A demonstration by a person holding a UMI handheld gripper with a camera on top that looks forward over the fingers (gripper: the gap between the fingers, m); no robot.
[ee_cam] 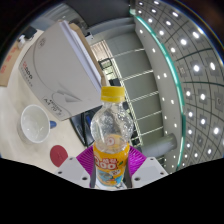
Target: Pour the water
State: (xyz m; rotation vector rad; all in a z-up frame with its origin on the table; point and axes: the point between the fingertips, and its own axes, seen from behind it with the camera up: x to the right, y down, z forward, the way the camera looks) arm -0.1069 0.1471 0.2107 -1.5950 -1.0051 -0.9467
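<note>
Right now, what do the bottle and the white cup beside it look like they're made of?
The bottle looks like clear, glossy plastic: the background shows through its body, under a yellow cap and above a printed yellow label. It stands between the gripper jaws; contact isn't clear. The white cup looks like matte paper or thin plastic, with an opaque, dull wall and a thin rim; which one is uncertain.

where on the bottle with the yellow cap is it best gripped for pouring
Grip the bottle at its labelled lower body, from the sides, where the gripper already has it between its fingers. It stands upright; that part is widest and keeps the yellow cap free. The white cup waits nearby.
</note>
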